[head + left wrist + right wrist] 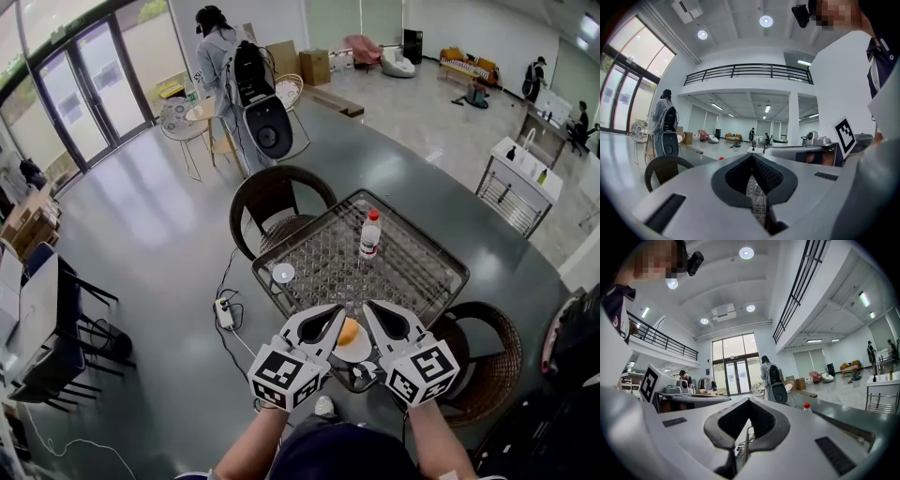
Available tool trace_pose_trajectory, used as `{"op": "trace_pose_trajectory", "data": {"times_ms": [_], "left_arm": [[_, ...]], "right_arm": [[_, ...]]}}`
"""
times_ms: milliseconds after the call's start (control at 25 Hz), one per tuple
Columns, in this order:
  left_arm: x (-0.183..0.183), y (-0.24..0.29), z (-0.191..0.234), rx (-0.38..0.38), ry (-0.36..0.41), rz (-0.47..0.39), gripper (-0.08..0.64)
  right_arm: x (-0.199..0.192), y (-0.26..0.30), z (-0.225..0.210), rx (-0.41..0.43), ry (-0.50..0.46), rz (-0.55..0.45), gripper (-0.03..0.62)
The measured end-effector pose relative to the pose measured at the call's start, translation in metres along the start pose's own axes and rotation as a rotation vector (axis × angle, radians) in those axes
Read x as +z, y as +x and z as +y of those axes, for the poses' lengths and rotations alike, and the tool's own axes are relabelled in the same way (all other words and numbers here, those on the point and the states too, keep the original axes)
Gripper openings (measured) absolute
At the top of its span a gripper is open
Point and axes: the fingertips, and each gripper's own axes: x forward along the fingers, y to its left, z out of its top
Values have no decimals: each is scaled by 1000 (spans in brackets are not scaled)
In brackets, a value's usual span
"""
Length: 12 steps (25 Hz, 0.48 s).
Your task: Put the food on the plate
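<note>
Above the table (412,272), left gripper (336,313) beside right gripper (372,309), both closed.

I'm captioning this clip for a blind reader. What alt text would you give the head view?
The left gripper and right gripper, both hand-held with jaws shut, hover side by side over the near edge of a wire-mesh table, with an orange piece of food on a white plate between them. A red-capped bottle stands mid-table.
</note>
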Motion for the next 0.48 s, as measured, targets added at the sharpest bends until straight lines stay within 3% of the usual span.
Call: {"op": "trace_pose_trajectory", "data": {"times_ms": [480], "left_arm": [[-2, 0, 1, -3, 9, 13, 9]], "right_arm": [[1, -1, 1, 0, 4, -8, 5]]}}
